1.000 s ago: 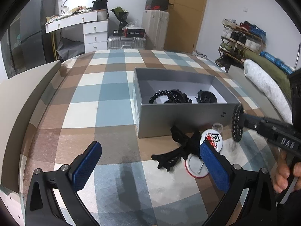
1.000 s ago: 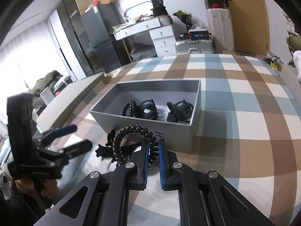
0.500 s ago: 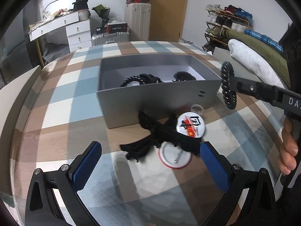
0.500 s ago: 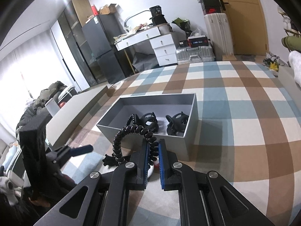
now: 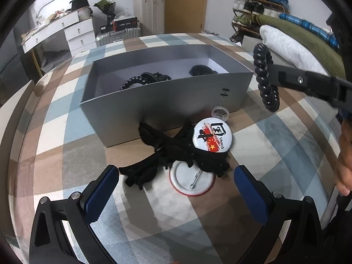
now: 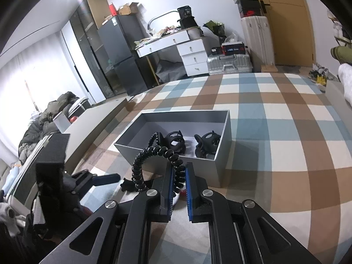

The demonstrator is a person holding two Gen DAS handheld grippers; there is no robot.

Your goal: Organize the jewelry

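left gripper [image 5: 176, 189] – black frame, blue ribbed pads, silver screws | right gripper [image 6: 178, 177] – same | bare fingers [image 5: 343, 169]

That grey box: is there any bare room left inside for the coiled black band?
Yes. The grey box has bare floor at its far-left end, beyond the black hair clips. Its near-right end is crowded. The right gripper holds the coiled band outside the box's front wall.

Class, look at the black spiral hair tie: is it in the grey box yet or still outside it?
Outside. The spiral hair tie is held in the right tool, lifted short of the grey box, over the checked cloth.
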